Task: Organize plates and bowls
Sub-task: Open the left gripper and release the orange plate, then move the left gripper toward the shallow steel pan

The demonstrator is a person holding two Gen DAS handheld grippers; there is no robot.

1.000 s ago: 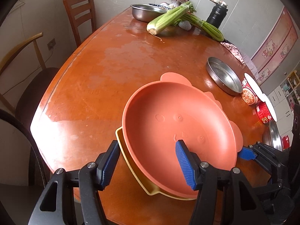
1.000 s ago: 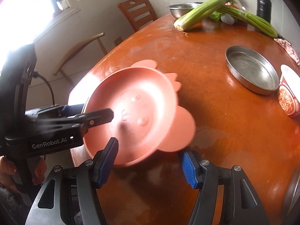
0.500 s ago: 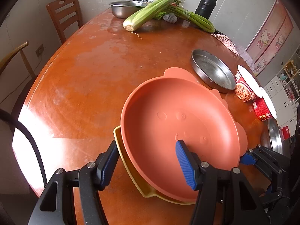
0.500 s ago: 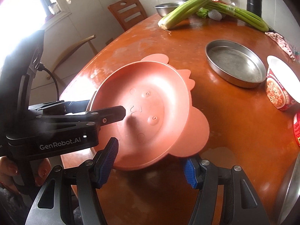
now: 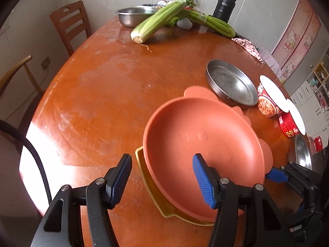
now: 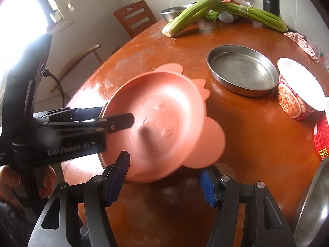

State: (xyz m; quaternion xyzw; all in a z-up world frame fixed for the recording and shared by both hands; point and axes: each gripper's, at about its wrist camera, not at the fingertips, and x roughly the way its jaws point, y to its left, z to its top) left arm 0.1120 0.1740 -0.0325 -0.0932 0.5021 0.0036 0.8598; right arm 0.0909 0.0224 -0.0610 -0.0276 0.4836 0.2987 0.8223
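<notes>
A salmon-pink animal-shaped plate [image 5: 205,140] [image 6: 160,113] sits nested in a yellow plate [image 5: 156,195], and the pair hangs tilted just above the orange-brown table [image 5: 113,92]. My left gripper [image 5: 162,181] is shut on the stack's near rim, one finger inside the pink plate and one outside the yellow one. My right gripper [image 6: 164,179] is shut on the opposite side, its left finger over the rim and its right finger under the plate's ear. In the left wrist view, a blue fingertip [image 5: 275,175] of the right gripper shows at that ear.
A round steel pan [image 5: 230,82] [image 6: 242,70] lies just beyond the stack. Two instant-noodle cups [image 5: 267,100] and a steel dish [image 5: 302,152] sit to the right. Celery [image 5: 160,22], a steel bowl [image 5: 133,15] and a black flask [image 5: 224,6] are at the far edge. Wooden chairs [image 5: 70,24] stand left.
Both grippers have carried the stacked plates across the table toward the steel pan, which now lies closer to the pink plate's ear. The grips look the same.
</notes>
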